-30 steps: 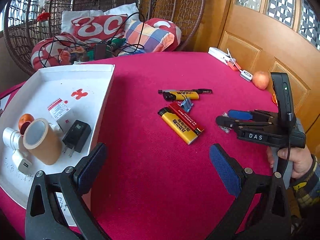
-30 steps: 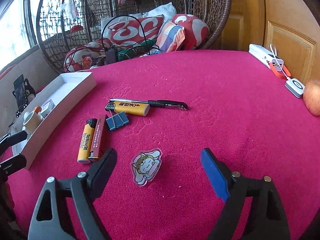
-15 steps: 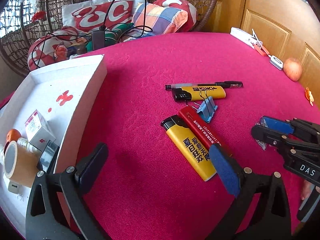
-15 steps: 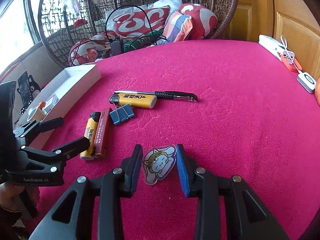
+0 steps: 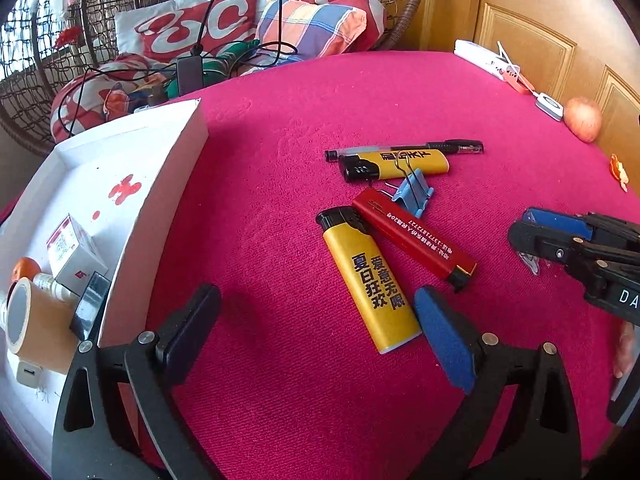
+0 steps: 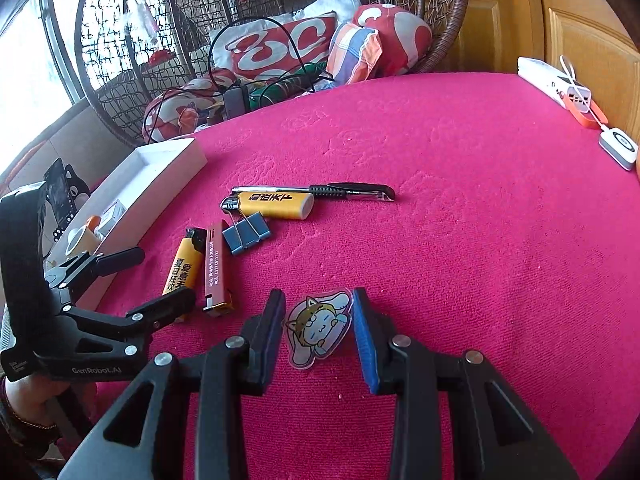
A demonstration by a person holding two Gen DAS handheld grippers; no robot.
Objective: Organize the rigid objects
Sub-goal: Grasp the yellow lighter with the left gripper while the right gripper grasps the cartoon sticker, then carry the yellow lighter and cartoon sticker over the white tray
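The right hand-held gripper (image 6: 319,322) is narrowed around a flat cartoon cat charm (image 6: 318,326) that lies on the pink-covered desk (image 6: 460,240). Its two pads sit just beside the charm's left and right edges, and whether they press on it I cannot tell.

The left hand-held gripper (image 5: 318,330) is spread wide and holds nothing. Its blue right pad (image 5: 444,340) is just beside the lower end of a yellow lighter (image 5: 368,278). A red lighter (image 5: 414,238) lies alongside that one, touching a blue binder clip (image 5: 414,196) at its upper end. Above the clip lie a second yellow lighter (image 5: 394,164) and a black pen (image 5: 404,147), side by side.

A white tray (image 5: 160,208) stands at the desk's left edge, its near wall well apart from the lighters, with a bare strip of cloth between them. Inside it sit a roll of tape (image 5: 28,320), a small box (image 5: 72,250) and a black charger (image 5: 90,306).

To the right of the charm the cloth runs open toward the desk's far right rim, where a white power strip (image 6: 554,84) and an apple (image 5: 582,118) rest. Behind the desk's back edge stands a wicker chair (image 6: 420,8) piled with cushions.
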